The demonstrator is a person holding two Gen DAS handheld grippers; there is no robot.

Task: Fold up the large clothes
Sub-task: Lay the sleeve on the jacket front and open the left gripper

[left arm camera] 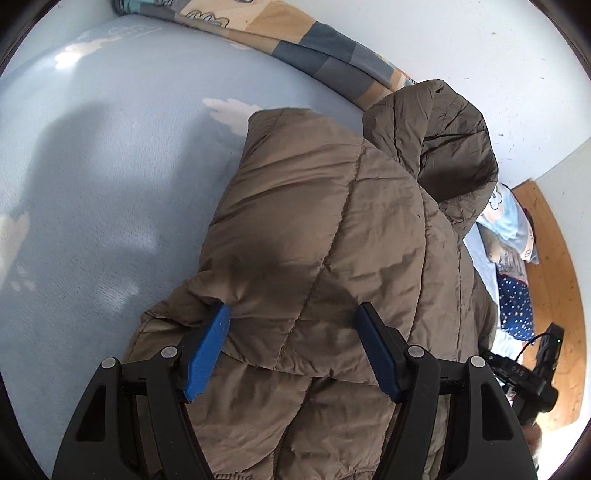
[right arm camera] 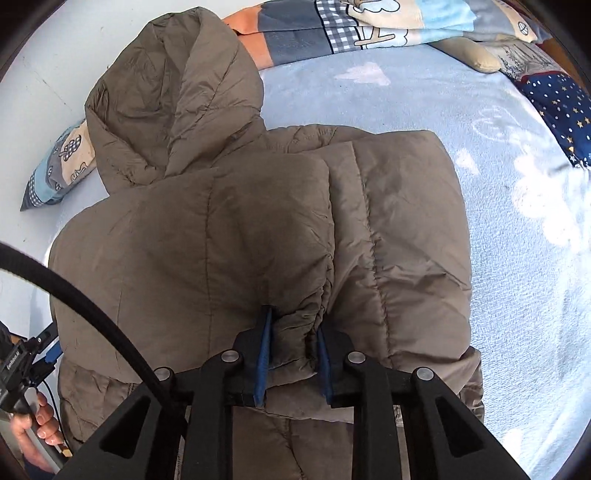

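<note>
Your right gripper has its two blue fingers pinched narrowly on a gathered cuff of the one brown puffer jacket, so it has hold of the fabric. Your left gripper stands wide open above the same jacket, its two blue fingers spread apart with nothing between them; whether the tips touch the fabric is unclear. The jacket lies on the light blue bed sheet, one sleeve folded across the body, its hood toward the white wall. One checked duvet lies bunched beyond it, and one star-dotted blue pillow sits at the sheet's edge.
</note>
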